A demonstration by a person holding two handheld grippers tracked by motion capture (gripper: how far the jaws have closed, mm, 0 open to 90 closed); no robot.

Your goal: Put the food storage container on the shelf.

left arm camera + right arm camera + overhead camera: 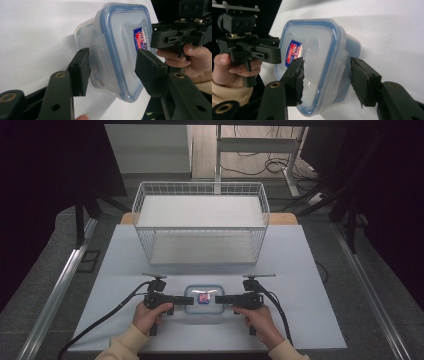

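A clear plastic container (203,298) with a blue-rimmed lid and a red-and-blue label sits on the white table (300,270) near its front edge. My left gripper (191,299) comes at it from the left and my right gripper (216,299) from the right, both turned on their sides. In the left gripper view the container (117,45) has its end between my left gripper's (112,72) jaws, one above the lid, one low by the side flap. The right gripper view shows the container (317,60) straddled the same way by my right gripper (327,80), with a thin gap at the lower jaw.
A white wire basket (200,184) stands behind the container, across the middle and back of the table. A hand holds each gripper from the front edge, and cables trail off toward the person. Beyond the table are desk legs and floor cables.
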